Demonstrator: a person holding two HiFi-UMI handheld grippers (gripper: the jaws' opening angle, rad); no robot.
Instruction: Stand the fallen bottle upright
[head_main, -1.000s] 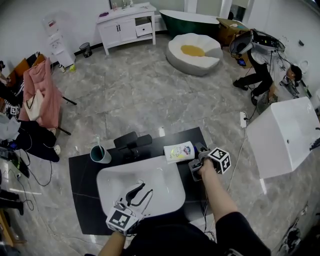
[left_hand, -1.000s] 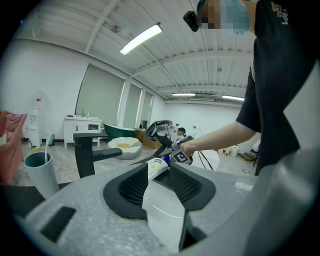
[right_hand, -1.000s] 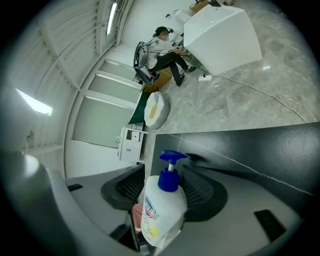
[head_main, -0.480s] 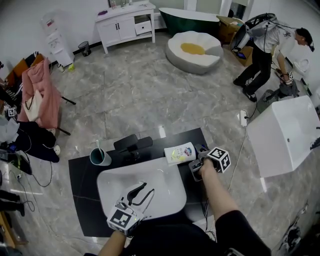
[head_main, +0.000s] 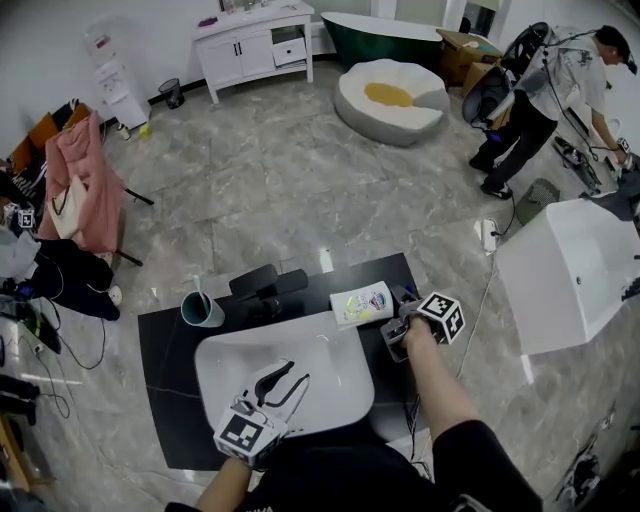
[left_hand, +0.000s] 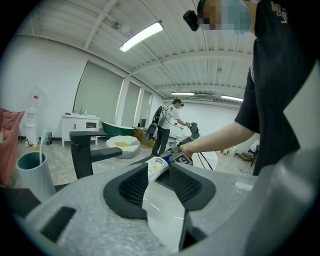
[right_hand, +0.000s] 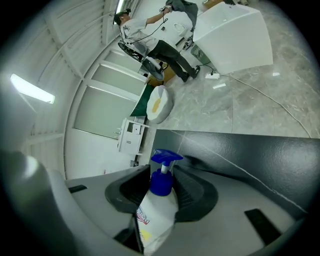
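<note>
Closed the right claw (head_main: 390, 328) just now onto the fallen spray bottle (head_main: 360, 304) lying between its jaws on the table (head_main: 160, 340), left claw (head_main: 283, 382) wide and empty; probably needed next a firmer squeeze, then a tilt upright.

A bathroom-fixture showroom: green bathtub (head_main: 380, 38), white vanity cabinet (head_main: 255, 48) and countertop washbasin (head_main: 330, 385) stand about a marble floor (head_main: 300, 180).

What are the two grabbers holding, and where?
The right gripper has just been closing its jaws on the fallen bottle, near its blue pump top. The left gripper holds nothing.
</note>
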